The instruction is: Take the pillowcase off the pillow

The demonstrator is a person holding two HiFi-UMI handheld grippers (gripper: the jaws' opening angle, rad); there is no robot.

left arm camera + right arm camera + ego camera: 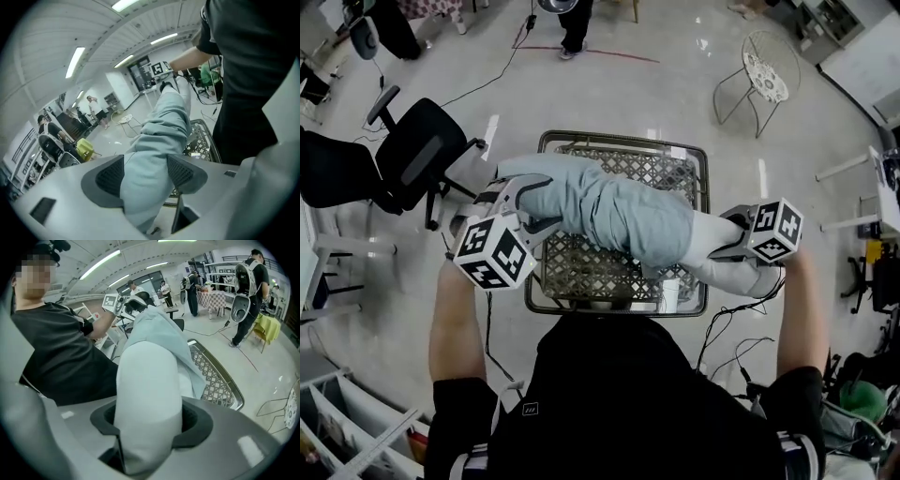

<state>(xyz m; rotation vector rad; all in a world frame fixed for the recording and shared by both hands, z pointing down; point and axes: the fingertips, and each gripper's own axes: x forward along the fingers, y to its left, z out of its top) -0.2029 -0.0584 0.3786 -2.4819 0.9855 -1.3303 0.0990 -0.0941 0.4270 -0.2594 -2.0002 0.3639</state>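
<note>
A long pillow hangs level in the air above a wire basket (623,139), stretched between my two grippers. A light blue pillowcase (600,211) covers its left and middle part, bunched in folds. The bare white pillow (727,267) sticks out at the right end. My left gripper (520,211) is shut on the pillowcase's left end; in the left gripper view the blue fabric (159,136) fills the gap between both pads (180,171). My right gripper (736,246) is shut on the bare pillow end (147,394), with the pillowcase's edge (159,329) just beyond it.
The basket stands on the floor right in front of the person. A black office chair (412,159) is at the left and a white wire chair (764,70) at the far right. Cables lie on the floor. People (248,282) stand farther off.
</note>
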